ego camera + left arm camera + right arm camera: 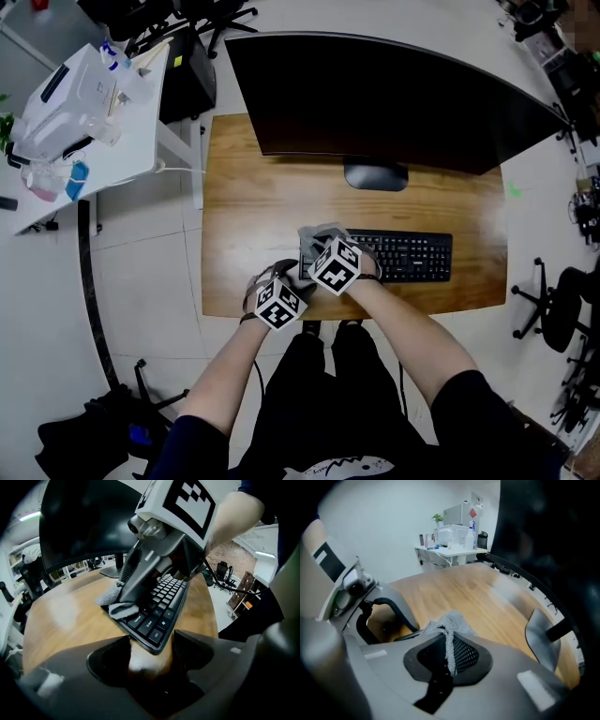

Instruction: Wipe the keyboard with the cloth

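The black keyboard (405, 255) lies on the wooden desk in front of the monitor. A grey cloth (319, 234) rests on its left end. My right gripper (323, 246) is shut on the cloth (451, 629), and a strip of it runs between the closed jaws. In the left gripper view the cloth (120, 605) sits bunched on the keyboard's (159, 609) left keys under the right gripper (140, 581). My left gripper (151, 649) is open, with the keyboard's near left corner just at the gap between its jaws. Seen from the head camera, the left gripper (286, 284) stands at the desk's front edge.
A large curved monitor (384, 94) on its stand (375, 175) fills the back of the wooden desk (253, 197). A white side table (89, 112) with bottles and clutter stands at the left. Office chairs (553, 300) are at the right.
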The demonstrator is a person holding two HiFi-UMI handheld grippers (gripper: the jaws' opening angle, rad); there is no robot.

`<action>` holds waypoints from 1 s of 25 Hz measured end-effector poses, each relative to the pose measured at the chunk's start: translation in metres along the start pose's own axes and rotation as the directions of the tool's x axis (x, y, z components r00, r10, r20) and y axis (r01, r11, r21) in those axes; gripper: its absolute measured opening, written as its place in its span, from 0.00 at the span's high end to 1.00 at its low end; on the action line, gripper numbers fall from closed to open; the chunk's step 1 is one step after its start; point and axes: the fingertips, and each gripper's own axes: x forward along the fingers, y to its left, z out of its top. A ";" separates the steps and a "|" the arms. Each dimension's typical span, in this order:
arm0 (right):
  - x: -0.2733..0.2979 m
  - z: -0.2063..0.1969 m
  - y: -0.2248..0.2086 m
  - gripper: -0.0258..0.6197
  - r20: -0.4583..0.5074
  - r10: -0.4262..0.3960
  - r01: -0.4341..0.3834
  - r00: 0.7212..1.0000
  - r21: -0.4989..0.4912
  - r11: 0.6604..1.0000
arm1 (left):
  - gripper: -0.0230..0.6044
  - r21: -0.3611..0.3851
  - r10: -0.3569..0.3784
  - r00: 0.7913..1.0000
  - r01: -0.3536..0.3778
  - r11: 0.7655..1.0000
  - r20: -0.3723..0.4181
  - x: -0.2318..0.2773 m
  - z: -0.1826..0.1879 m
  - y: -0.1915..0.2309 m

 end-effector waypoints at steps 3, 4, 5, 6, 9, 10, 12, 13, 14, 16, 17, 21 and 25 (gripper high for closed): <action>-0.002 -0.009 0.020 0.91 0.000 0.023 -0.023 1.000 -0.041 0.999 | 0.50 0.004 -0.004 1.000 0.004 1.000 0.000 0.001 -0.002 0.001; -0.003 -0.012 0.027 0.91 0.003 0.027 -0.027 1.000 -0.056 0.998 | 0.50 0.009 -0.007 1.000 0.007 1.000 -0.003 0.001 -0.002 0.000; -0.005 -0.015 0.033 0.91 0.009 0.031 -0.030 0.999 -0.070 0.997 | 0.51 0.014 -0.009 1.000 0.009 1.000 -0.007 0.001 -0.003 0.000; -0.006 -0.017 0.039 0.91 0.013 0.035 -0.034 0.999 -0.087 0.996 | 0.51 0.018 -0.010 1.000 0.010 1.000 -0.009 0.000 -0.003 0.000; -0.012 -0.027 0.052 0.91 0.014 0.047 -0.044 0.999 -0.148 0.988 | 0.51 0.027 -0.011 1.000 0.012 1.000 -0.012 0.000 -0.003 0.000; -0.014 -0.031 0.055 0.91 0.012 0.049 -0.046 0.999 -0.161 0.986 | 0.51 0.030 -0.012 1.000 0.012 0.999 -0.015 0.000 -0.003 0.001; -0.017 -0.041 0.059 0.91 0.009 0.050 -0.048 0.999 -0.168 0.985 | 0.51 0.035 -0.012 1.000 0.013 0.999 -0.022 0.000 -0.004 0.001; -0.020 -0.046 0.059 0.91 0.009 0.049 -0.047 0.999 -0.165 0.985 | 0.51 0.036 -0.012 1.000 0.013 0.999 -0.025 0.000 -0.004 0.001; -0.023 -0.053 0.059 0.91 0.009 0.046 -0.044 0.999 -0.159 0.986 | 0.51 0.037 -0.013 1.000 0.014 0.999 -0.028 0.000 -0.004 0.000; -0.030 -0.067 0.053 0.91 0.005 0.029 -0.028 1.000 -0.144 0.989 | 0.51 0.040 -0.015 0.999 0.016 0.999 -0.033 0.001 -0.004 -0.001; -0.034 -0.075 0.049 0.91 0.002 0.019 -0.019 1.000 -0.132 0.991 | 0.51 0.041 -0.015 0.999 0.017 0.999 -0.035 0.001 -0.004 -0.001; -0.051 -0.111 0.024 0.91 -0.030 -0.027 0.024 0.999 -0.084 0.996 | 0.51 0.043 -0.011 0.999 0.013 0.999 -0.041 0.002 -0.004 0.001; -0.068 -0.144 0.005 0.91 -0.077 -0.071 0.069 0.995 -0.035 0.997 | 0.51 0.049 -0.011 0.999 0.013 0.999 -0.045 0.001 -0.006 0.000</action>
